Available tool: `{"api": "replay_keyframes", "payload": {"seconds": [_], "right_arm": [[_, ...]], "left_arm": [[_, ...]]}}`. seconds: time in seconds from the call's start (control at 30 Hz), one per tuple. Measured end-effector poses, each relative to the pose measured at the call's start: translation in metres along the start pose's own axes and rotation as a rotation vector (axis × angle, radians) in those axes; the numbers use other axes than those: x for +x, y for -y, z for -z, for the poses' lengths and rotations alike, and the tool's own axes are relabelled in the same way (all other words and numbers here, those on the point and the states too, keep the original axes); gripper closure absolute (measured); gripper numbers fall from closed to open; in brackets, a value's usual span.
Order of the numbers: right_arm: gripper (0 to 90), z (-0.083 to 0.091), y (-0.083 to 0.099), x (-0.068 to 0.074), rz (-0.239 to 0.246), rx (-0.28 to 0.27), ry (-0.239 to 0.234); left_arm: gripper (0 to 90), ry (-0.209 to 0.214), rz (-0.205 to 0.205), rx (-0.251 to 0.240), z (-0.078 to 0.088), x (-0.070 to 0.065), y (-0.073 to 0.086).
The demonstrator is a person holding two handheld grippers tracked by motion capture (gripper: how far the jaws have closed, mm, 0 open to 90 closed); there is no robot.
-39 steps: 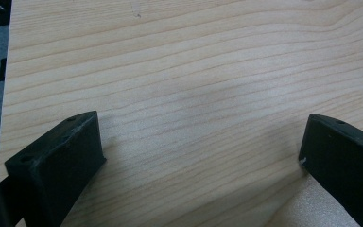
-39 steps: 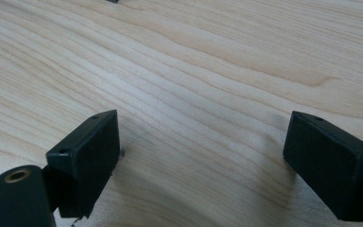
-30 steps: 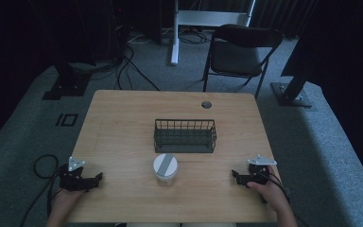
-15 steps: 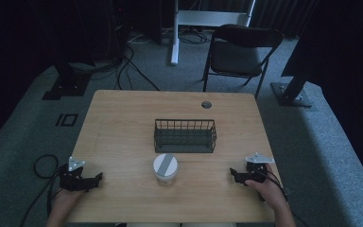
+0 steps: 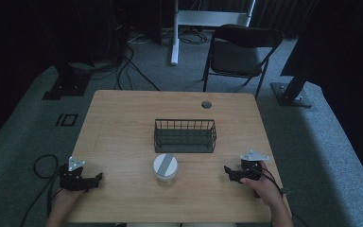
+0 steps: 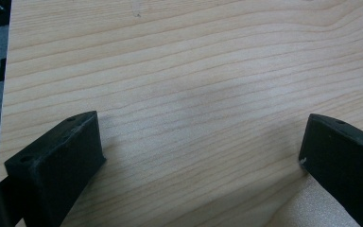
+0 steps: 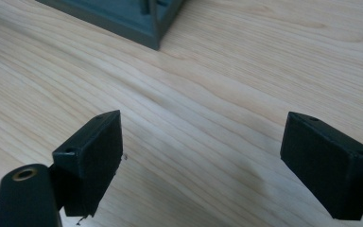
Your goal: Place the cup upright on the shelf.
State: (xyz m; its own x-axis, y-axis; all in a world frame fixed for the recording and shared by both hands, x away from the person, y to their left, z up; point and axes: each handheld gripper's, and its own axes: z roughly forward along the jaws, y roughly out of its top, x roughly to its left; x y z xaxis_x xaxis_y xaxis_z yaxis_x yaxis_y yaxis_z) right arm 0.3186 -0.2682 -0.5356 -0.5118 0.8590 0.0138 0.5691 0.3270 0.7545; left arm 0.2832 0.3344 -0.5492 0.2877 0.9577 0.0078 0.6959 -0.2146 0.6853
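Note:
A white jar with a grey lid [image 5: 165, 168] stands upright on the wooden table [image 5: 123, 123], just in front of a dark wire basket [image 5: 185, 135]. My left gripper [image 5: 97, 178] rests low at the table's front left, held by a hand, its jaws wide apart over bare wood [image 6: 194, 94]. My right gripper [image 5: 228, 171] sits at the front right, jaws wide apart and empty. In the right gripper view the basket's corner [image 7: 142, 19] lies beyond the jaws, and the gripper [image 7: 201, 158] hovers over bare wood.
A round cable hole [image 5: 206, 104] is near the table's far edge. A black folding chair [image 5: 238, 52] stands behind the table, with cables and stand bases on the grey carpet. A cable loops off the table's left edge [image 5: 42, 165].
My right gripper has shifted slightly left, toward the jar. The left gripper, jar and basket have stayed put.

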Motion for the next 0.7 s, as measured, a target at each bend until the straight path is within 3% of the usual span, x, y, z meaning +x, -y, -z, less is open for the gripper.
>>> {"api": "replay_keyframes", "payload": {"seconds": [0.23,0.7], "right_arm": [[13.6,-0.003,-0.007,0.010,0.014,-0.034,-0.022],[13.8,-0.012,-0.015,0.034,0.065,-0.015,-0.088]], "left_arm": [[0.5,0.000,0.000,0.000,0.000,0.000,0.000],[0.5,0.000,0.000,0.000,0.000,0.000,0.000]]}}
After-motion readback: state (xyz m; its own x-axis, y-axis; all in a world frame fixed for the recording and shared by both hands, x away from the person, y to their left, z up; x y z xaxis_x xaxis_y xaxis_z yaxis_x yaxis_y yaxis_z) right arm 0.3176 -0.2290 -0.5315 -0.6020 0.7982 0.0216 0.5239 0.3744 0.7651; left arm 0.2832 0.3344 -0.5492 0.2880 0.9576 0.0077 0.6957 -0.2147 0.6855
